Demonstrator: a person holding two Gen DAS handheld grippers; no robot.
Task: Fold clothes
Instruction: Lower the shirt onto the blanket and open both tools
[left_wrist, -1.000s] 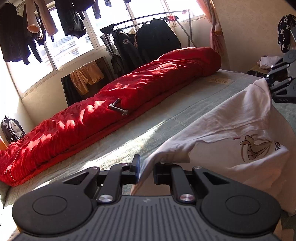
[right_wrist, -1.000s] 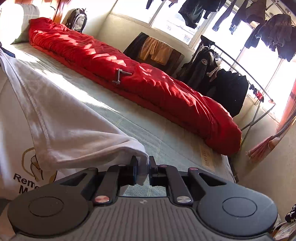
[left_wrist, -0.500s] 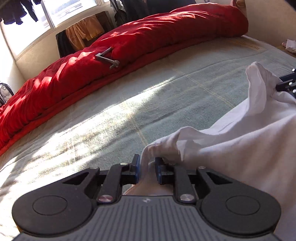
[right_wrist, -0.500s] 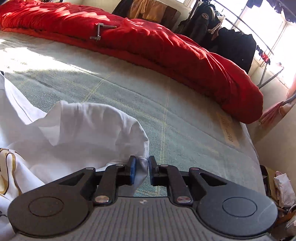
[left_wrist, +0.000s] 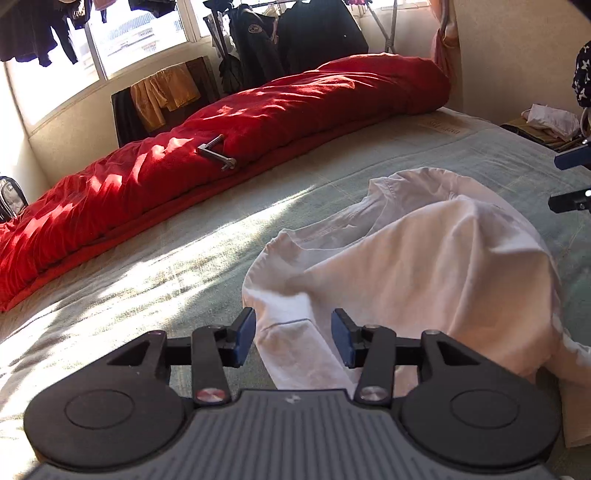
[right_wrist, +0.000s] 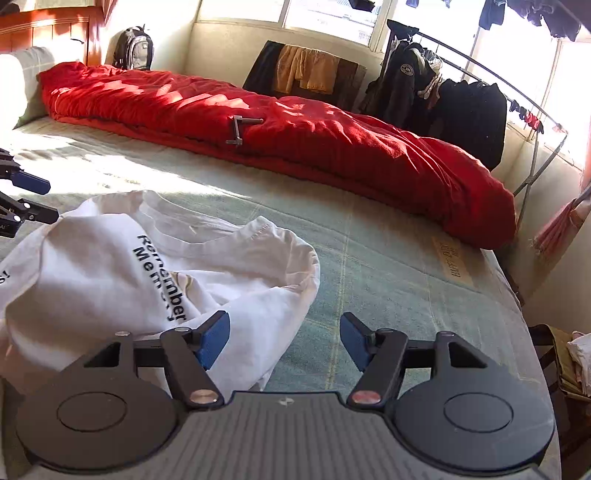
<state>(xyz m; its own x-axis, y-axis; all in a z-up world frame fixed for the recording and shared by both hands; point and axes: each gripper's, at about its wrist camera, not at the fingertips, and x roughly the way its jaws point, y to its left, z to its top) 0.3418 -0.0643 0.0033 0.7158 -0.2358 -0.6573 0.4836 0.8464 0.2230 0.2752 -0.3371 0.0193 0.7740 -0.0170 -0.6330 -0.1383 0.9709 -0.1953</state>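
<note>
White cotton T-shirt (left_wrist: 424, 266) with black lettering is seen lying crumpled in a loose heap on the pale green woven bed cover (left_wrist: 184, 266), at the lower right of the left wrist view and the lower left of the right wrist view (right_wrist: 147, 273). The left gripper (left_wrist: 293, 334) is shown with its jaws opening; a fold of the shirt lies between the blue pads (left_wrist: 243, 334), but it is not pressed by them. The right gripper (right_wrist: 285, 338) is shown with its jaws opening as well, spread wide, with the shirt's edge beside the left pad (right_wrist: 214, 338) and bare cover under the gap. Nothing is pinched by either tool.

Strong sunlight is cast in patches across the cover at the left of both views. A long red quilt (left_wrist: 221, 140) is laid rolled along the far edge of the bed, and a small bent metal handle (left_wrist: 216, 151) rests on top of it. Behind it, a low cream wall under wide windows (right_wrist: 332, 14) is seen, with orange shorts (right_wrist: 306, 70) draped over a dark board. Dark jackets (right_wrist: 436, 92) are hung on a metal rail at the upper right of the right wrist view. A grey backpack (right_wrist: 133, 48) is stood in the upper left corner there, beside a wooden headboard (right_wrist: 48, 33)
</note>
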